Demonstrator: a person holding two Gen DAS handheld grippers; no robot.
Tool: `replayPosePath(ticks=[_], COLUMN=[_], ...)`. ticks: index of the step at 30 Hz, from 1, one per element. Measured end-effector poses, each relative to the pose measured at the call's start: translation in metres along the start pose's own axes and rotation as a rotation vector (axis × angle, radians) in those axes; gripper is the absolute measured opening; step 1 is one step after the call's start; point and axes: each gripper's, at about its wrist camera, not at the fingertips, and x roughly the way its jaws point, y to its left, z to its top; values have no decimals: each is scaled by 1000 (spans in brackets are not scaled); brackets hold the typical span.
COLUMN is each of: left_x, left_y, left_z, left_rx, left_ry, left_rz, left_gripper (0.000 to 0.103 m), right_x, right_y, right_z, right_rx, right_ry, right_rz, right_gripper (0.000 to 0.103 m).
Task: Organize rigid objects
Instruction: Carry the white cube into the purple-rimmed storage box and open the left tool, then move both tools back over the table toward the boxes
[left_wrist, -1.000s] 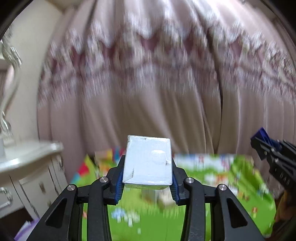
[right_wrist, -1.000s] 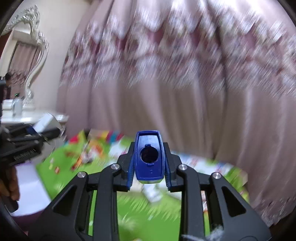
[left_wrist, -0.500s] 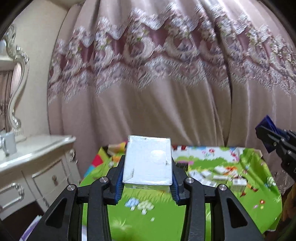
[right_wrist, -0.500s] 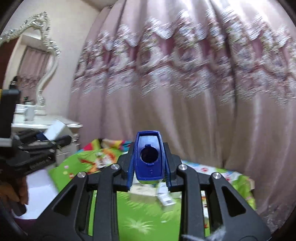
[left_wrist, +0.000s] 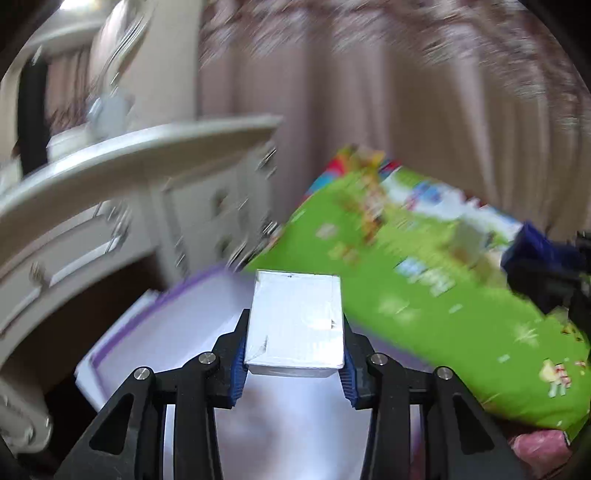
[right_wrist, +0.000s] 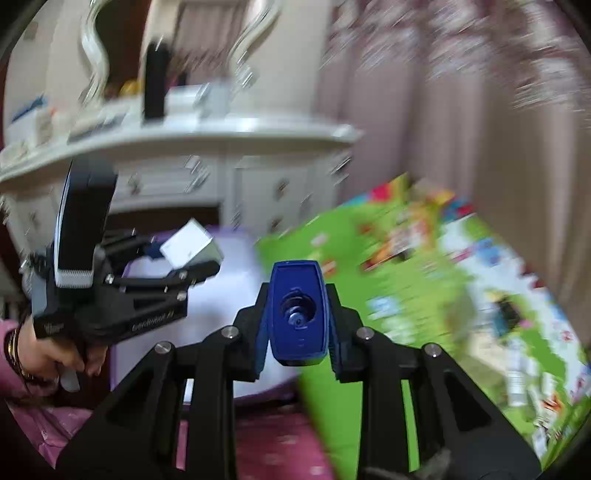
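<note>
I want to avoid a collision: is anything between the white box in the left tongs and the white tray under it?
Nothing visible. The white box sits clamped in the left tongs above the bare white tray; blur hides small things.

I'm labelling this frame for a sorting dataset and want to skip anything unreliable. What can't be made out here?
- Small items on the green mat: motion blur in both wrist views, none identifiable.
- Things on the dresser top: blurred, right wrist view.
- White box underside: hidden by the left gripper.
- Blue object: its lower part is hidden between the right gripper fingers; only one end shows.
- White tray near side: covered by the gripper.
</note>
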Motion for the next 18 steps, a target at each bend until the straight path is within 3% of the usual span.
replayPosePath(ticks=[5, 13, 14, 15, 16, 17, 18], left_x=[24, 39, 45, 46, 50, 49, 46], left_y=[43, 64, 63, 62, 61, 60, 58], left_z=[-27, -43, -43, -43, -41, -41, -41], left_rx=[-51, -82, -88, -87, -87, -77, -66], left_ry=[131, 199, 209, 218, 220, 213, 201], left_rz=[81, 92, 87, 104, 122, 159, 182], left_gripper=[42, 43, 53, 76, 89, 102, 103], right_x=[66, 101, 101, 100, 99, 96, 91], right_y=[40, 59, 58, 56, 53, 52, 49], right_z=[-12, -35, -33, -33, -34, -33, -31], right_rx=[-77, -27, -16, 2, 19, 33, 51], right_ry=[176, 250, 249, 248, 243, 233, 219], right_rz=[91, 181, 189, 199, 205, 204, 204], right_gripper=[31, 31, 32, 38, 44, 57, 66])
